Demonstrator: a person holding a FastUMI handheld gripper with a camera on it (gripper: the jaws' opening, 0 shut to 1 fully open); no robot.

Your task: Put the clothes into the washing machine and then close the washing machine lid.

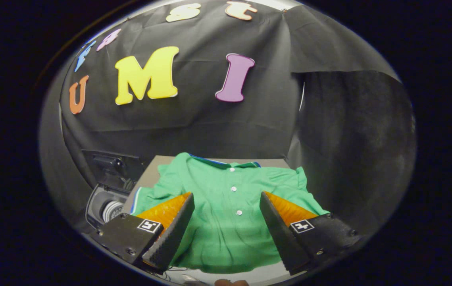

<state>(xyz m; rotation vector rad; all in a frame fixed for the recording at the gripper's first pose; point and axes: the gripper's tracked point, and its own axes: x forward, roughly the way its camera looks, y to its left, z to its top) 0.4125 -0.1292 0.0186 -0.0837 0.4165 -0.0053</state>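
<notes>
A green polo shirt [226, 206] lies spread flat on a pale worktop [152, 169] inside the booth, its buttoned front facing up. The gripper [226, 222] hovers above it with fingers spread wide, touching nothing, the shirt's placket between them. To the shirt's left sits a washing machine [104, 202], its dark lid [110, 165] apparently raised.

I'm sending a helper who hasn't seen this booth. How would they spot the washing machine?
Start at the green polo shirt spread on the table beneath the open gripper. Left of the table, lower down, sits the washing machine: dark lid raised, round drum showing.
</notes>
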